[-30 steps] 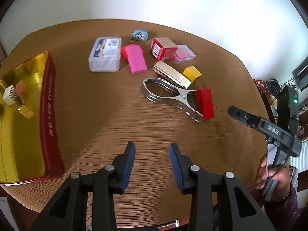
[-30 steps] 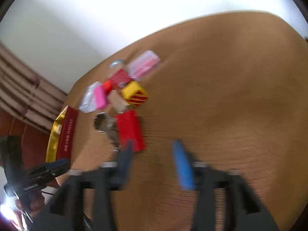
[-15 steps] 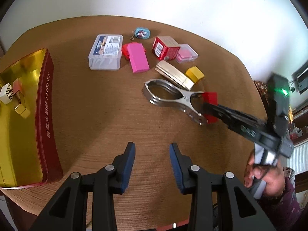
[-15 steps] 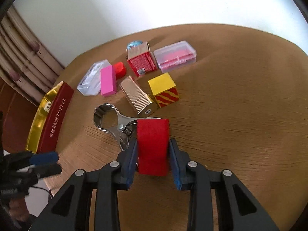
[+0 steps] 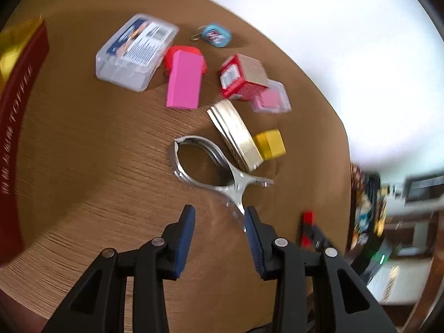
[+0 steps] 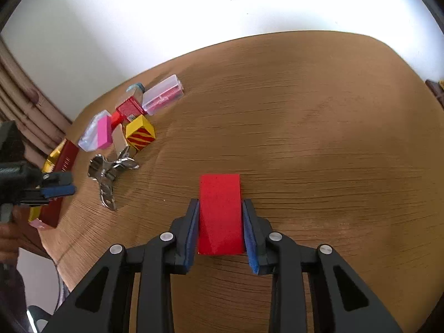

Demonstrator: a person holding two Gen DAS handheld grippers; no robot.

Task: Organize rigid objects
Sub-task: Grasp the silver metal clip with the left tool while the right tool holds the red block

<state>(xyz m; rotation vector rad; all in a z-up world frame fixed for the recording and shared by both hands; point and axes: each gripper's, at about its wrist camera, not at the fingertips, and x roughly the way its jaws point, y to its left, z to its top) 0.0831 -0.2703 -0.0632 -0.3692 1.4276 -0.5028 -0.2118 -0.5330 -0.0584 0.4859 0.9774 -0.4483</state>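
Observation:
My right gripper (image 6: 221,222) is shut on a red block (image 6: 220,211) and holds it over the round wooden table (image 6: 319,127); the block also shows in the left wrist view (image 5: 308,217). My left gripper (image 5: 219,222) is open and empty, just short of the tail of a large metal clip (image 5: 219,172), which also shows in the right wrist view (image 6: 106,174). Beyond the clip lie a gold bar-shaped box (image 5: 236,133), a yellow block (image 5: 270,144), a pink block (image 5: 184,79), a red carton (image 5: 242,76) and a clear plastic case (image 5: 137,51).
A red and gold tin (image 5: 16,116) stands at the table's left edge. A small clear box with pink contents (image 5: 272,98), a red piece (image 5: 183,52) behind the pink block and a blue keychain (image 5: 216,34) lie at the back. The table's edge curves close on the right.
My right gripper closed on the red block, lifted it off the clip's handle and carried it to the right. My left gripper moved forward toward the metal clip.

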